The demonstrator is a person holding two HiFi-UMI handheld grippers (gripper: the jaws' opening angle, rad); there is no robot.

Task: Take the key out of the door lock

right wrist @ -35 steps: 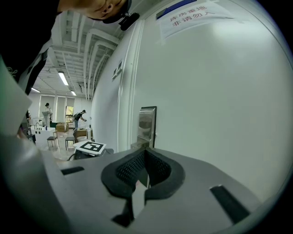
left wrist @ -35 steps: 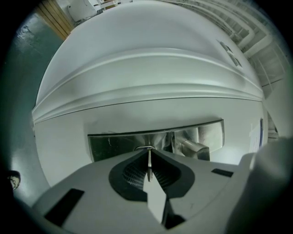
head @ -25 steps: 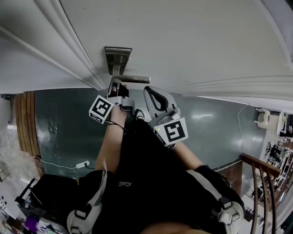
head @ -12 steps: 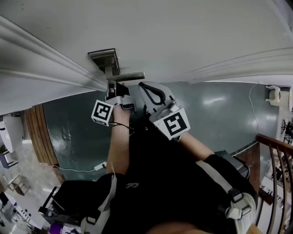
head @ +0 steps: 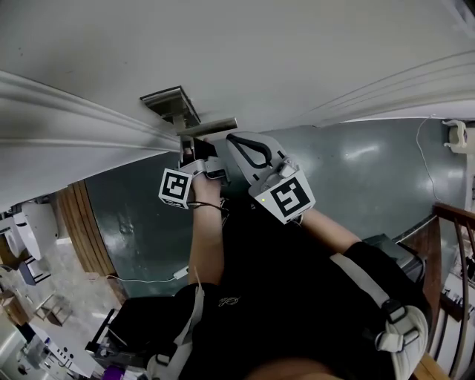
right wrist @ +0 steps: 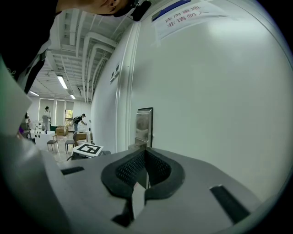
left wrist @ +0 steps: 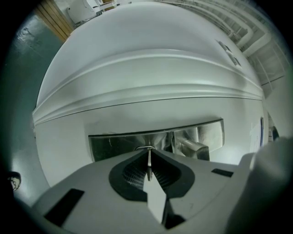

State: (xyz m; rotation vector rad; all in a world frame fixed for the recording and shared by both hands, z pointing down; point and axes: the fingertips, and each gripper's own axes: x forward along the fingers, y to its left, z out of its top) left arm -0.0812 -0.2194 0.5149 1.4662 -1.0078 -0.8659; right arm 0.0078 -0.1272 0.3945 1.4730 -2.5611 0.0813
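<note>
A thin silver key point(left wrist: 149, 161) shows edge on between the dark pads of my left gripper point(left wrist: 149, 157), which is shut on it. Its far end meets the metal lock plate point(left wrist: 114, 144) on the white door point(head: 260, 52). In the head view the left gripper point(head: 187, 146) sits against the door just below the lever handle point(head: 211, 125) and the lock plate point(head: 169, 102). My right gripper point(head: 234, 139) hangs beside it on the right, shut with nothing between its pads point(right wrist: 137, 167), and looks along the door at the lock plate point(right wrist: 144, 125).
The handle's stem point(left wrist: 194, 147) juts from the plate right of the key. A printed sign point(right wrist: 183, 13) is stuck higher on the door. Teal floor point(head: 356, 171) lies below, with a cable and power strip point(head: 178, 273) and a wooden railing point(head: 453, 223). People point(right wrist: 46, 114) stand far off.
The head view has swung, so the door and lock plate shifted in frame. Both grippers stay at the lock, the left still against the plate.
</note>
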